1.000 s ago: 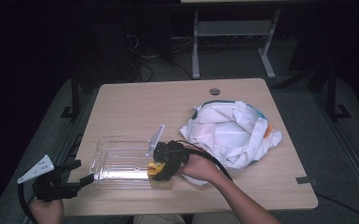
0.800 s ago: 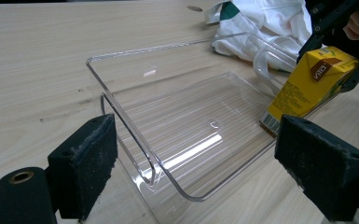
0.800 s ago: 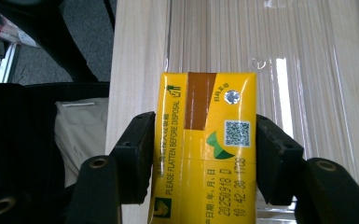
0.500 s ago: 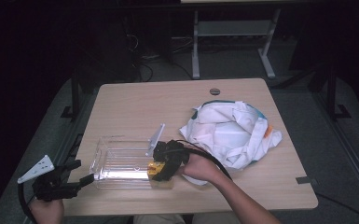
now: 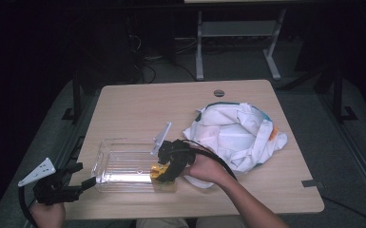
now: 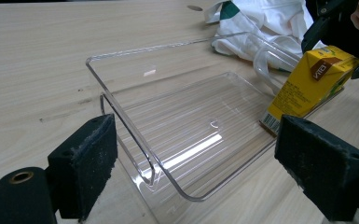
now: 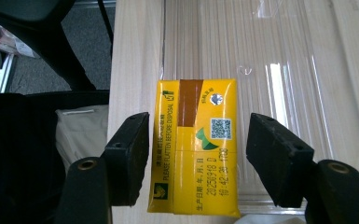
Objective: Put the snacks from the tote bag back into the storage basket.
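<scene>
A yellow drink carton (image 5: 157, 172) (image 6: 310, 84) (image 7: 196, 144) stands tilted at the right end of a clear plastic tray (image 5: 119, 166) (image 6: 177, 121). My right gripper (image 5: 165, 167) (image 7: 196, 156) straddles the carton. Its jaws have just been opening, and a small gap shows on each side between pad and carton, so it is open. My left gripper (image 5: 83, 176) (image 6: 203, 163) is open wide at the table's front left. The tray's near corner lies between its pads (image 6: 86, 161) without touching them.
A crumpled white bag with teal and orange trim (image 5: 240, 135) (image 6: 261, 21) lies right of the tray. A clear flap (image 5: 161, 137) sticks up at the tray's far right corner. The wooden table (image 5: 147, 104) has a round cable hole (image 5: 219, 93) at the back.
In the high view both hands, the tray and the carton stay where they were; no clear shift shows.
</scene>
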The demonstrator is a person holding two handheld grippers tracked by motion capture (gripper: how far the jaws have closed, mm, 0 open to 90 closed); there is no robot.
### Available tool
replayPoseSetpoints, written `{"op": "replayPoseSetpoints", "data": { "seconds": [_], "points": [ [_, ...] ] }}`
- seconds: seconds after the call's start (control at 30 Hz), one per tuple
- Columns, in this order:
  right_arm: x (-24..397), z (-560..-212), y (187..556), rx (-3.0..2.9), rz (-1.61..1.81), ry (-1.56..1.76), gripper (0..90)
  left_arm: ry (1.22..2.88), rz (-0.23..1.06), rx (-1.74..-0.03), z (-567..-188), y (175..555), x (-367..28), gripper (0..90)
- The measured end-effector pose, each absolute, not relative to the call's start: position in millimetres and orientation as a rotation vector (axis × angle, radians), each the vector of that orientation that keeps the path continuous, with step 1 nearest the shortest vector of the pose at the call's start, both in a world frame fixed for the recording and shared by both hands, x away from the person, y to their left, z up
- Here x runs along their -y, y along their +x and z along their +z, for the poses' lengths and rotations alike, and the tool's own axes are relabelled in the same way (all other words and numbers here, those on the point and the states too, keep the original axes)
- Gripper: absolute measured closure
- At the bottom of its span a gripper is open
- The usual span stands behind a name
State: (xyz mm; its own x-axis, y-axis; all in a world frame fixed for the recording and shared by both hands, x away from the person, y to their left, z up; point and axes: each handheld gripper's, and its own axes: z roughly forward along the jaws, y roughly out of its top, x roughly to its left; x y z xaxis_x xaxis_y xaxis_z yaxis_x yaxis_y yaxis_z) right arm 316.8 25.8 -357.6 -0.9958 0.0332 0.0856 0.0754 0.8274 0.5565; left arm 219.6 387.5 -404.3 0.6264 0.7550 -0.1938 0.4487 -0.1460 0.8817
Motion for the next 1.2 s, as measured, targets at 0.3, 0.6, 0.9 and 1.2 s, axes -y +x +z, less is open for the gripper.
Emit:
{"op": "replayPoseSetpoints", "data": {
  "seconds": [0.3, 0.6, 0.9, 1.2],
  "points": [
    [-23.3, -349.4, 317.3, 2.928, -0.918, -0.09, 38.2, 1.787, 0.363, -0.972, -404.2, 219.8, -387.6, 12.7],
    [-20.7, -344.5, 318.1, 2.92, -0.925, -0.1, 37.8, 1.787, 0.362, -0.971, -404.2, 219.8, -387.7, 12.7],
    [-12.8, -334.1, 323.2, 2.928, -0.956, -0.126, 37.8, 1.781, 0.362, -0.975, -404.3, 219.7, -387.1, 12.8],
    [-5.0, -328.2, 329.1, 2.939, -0.966, -0.157, 38.1, 1.786, 0.363, -0.971, -404.2, 219.8, -387.4, 12.7]
  ]
}}
